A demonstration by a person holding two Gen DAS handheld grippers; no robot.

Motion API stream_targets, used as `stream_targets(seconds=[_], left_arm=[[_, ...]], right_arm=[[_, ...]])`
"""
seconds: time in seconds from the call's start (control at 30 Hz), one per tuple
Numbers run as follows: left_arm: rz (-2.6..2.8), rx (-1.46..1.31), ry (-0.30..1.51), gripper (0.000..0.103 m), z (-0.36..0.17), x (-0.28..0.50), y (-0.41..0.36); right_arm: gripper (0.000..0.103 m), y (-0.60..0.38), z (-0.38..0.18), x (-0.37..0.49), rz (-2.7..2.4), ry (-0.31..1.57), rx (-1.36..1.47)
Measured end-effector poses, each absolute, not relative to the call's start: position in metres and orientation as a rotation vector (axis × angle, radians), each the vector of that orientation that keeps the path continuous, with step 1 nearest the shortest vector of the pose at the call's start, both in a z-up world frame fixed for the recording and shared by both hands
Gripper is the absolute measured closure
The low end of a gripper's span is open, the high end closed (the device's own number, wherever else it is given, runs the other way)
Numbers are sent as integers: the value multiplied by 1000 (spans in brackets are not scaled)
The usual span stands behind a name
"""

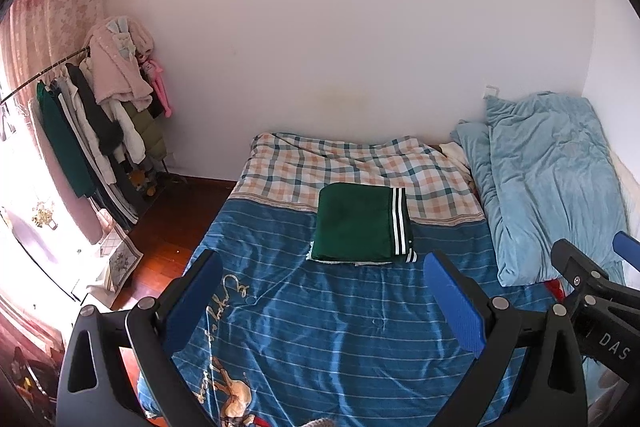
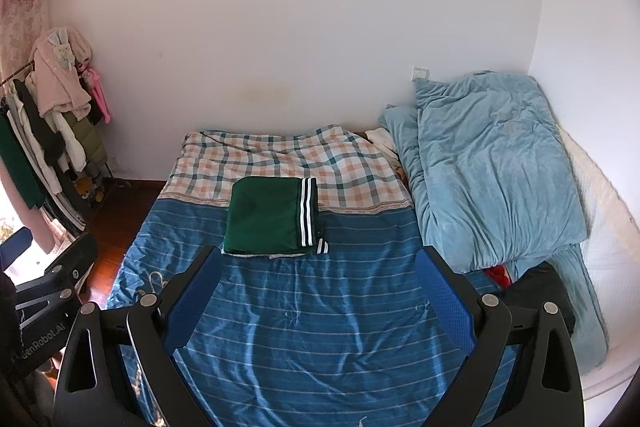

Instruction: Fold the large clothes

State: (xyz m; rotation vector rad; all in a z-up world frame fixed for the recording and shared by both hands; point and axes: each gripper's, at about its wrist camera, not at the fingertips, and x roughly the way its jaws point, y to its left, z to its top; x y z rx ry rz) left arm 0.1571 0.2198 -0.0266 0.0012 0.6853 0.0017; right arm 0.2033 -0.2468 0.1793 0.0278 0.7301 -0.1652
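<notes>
Neatly folded, green garment (image 1: 354, 223) (white stripes along one edge) on bed (image 1: 340, 327); both grippers (image 1: 320, 267) (image 2: 318, 263) released, empty.

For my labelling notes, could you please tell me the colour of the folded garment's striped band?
The folded green garment has a dark band with white stripes, clearest in the right wrist view.

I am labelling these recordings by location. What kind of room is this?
Most likely a home bedroom: a bed with a blue blanket piled on it, and a clothes rack in the corner.
</notes>
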Motion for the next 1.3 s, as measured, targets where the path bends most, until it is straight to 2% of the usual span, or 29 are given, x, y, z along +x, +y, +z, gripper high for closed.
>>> stream_targets(seconds=[1.3], left_arm=[[2,16,668,1,-17,151,223]], right_arm=[[4,-243,175,189,-192,730,27]])
